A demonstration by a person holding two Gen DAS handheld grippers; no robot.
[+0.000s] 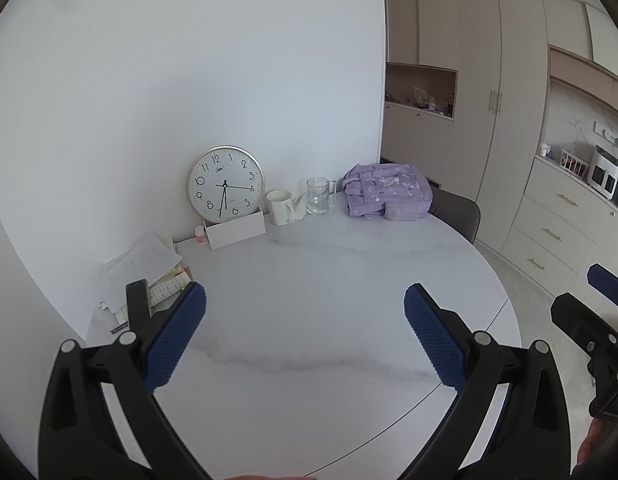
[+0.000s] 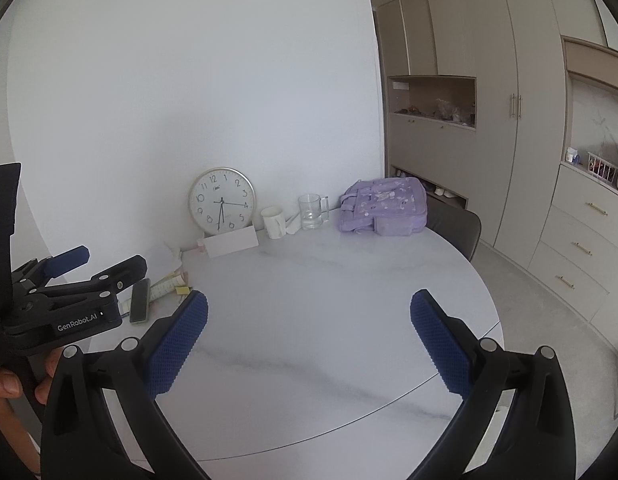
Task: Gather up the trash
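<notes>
A crumpled white tissue [image 1: 299,207] [image 2: 292,225] lies between the white mug [image 1: 280,207] [image 2: 274,222] and the glass mug [image 1: 319,195] [image 2: 311,211] at the far side of the marble table [image 1: 329,280] [image 2: 329,300]. Loose papers [image 1: 143,266] [image 2: 165,282] lie at the table's left edge. My left gripper [image 1: 305,300] hovers open over the near part of the table, nothing between its blue pads [image 1: 177,336]. My right gripper [image 2: 309,308] is open too, and empty. Each shows at the edge of the other's view: the left gripper [image 2: 115,258], the right gripper [image 1: 581,292].
A round wall clock [image 1: 226,184] [image 2: 221,201] leans on the wall behind a white box [image 1: 235,229] [image 2: 231,245]. A purple backpack [image 1: 387,191] [image 2: 383,206] lies at the back right, a dark phone [image 1: 138,300] [image 2: 140,300] on the papers. A chair [image 1: 455,212] and cabinets [image 1: 549,232] stand beyond.
</notes>
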